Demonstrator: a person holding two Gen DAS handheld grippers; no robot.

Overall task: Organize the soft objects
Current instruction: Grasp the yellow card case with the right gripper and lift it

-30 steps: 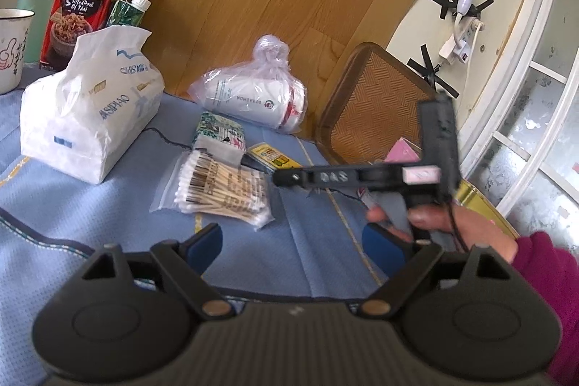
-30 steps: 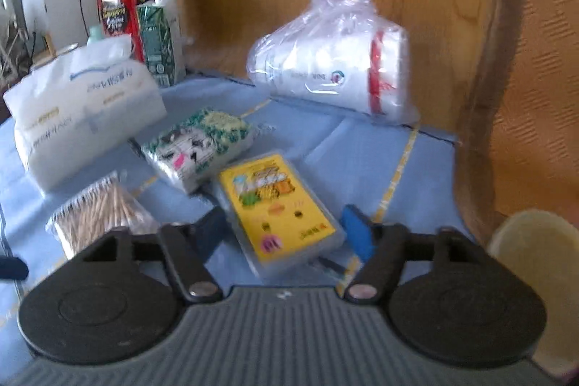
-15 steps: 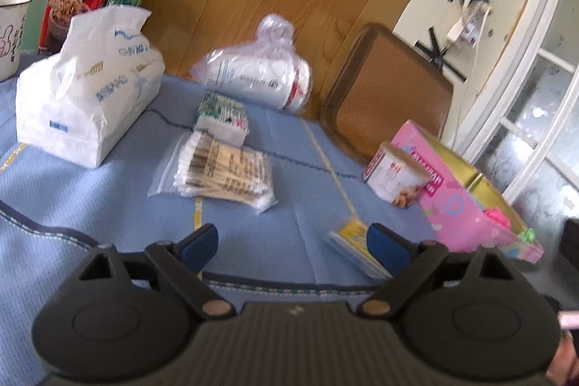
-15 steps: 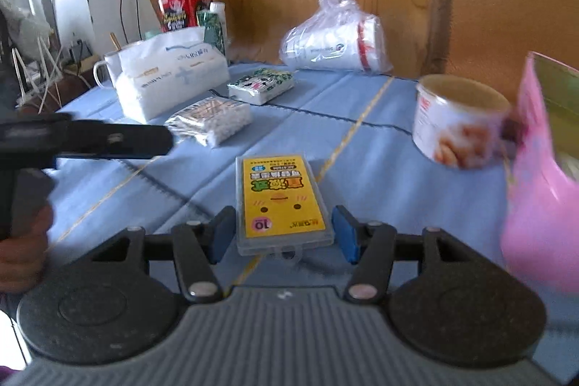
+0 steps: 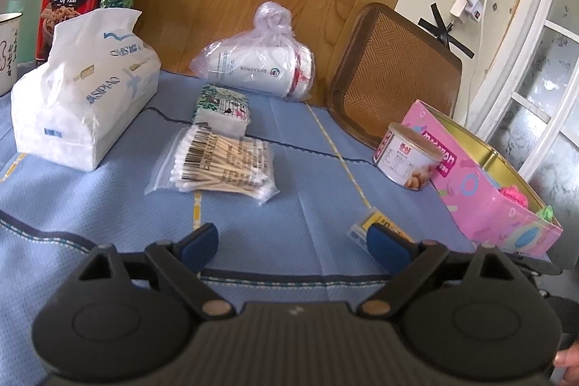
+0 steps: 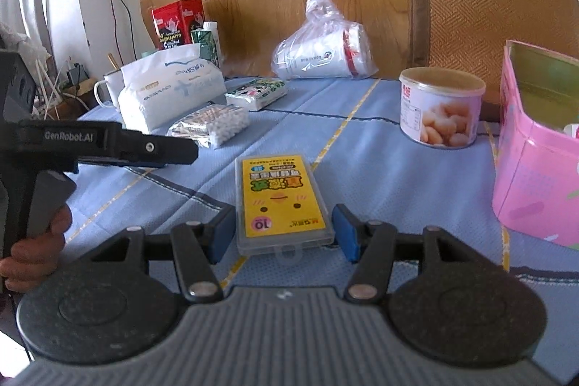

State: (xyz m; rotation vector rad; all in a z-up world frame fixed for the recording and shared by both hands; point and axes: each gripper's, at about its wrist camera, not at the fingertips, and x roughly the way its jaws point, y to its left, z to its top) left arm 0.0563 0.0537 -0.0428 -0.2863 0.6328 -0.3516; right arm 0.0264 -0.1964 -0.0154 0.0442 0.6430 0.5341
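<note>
The right gripper [image 6: 284,234] has its jaws around the near end of a flat clear case with a yellow label [image 6: 280,203]. The blue pads sit just beside its two long edges, but whether they press on it or stand a hair apart cannot be told from the right wrist view. The case is level over the blue cloth on the counter [image 6: 380,169], and whether it rests there or is lifted clear is also unclear. Holding it by the narrow sides leaves the label up and the flat face free, which would suit sliding it into the open pink box [image 6: 535,147] just to the right, likely the collecting place, since pink and green things already show inside it. The left gripper [image 5: 293,241] hangs over bare cloth with its jaws wide apart and nothing between them, probably waiting its turn. Ahead of it the softer items lie grouped near the counter's middle: a bag of cotton swabs [image 5: 217,165], a small patterned tissue pack [image 5: 222,111] just behind it, and a large white tissue pack [image 5: 83,93] to the left. A round tin [image 5: 407,161] stands beside the box.
</note>
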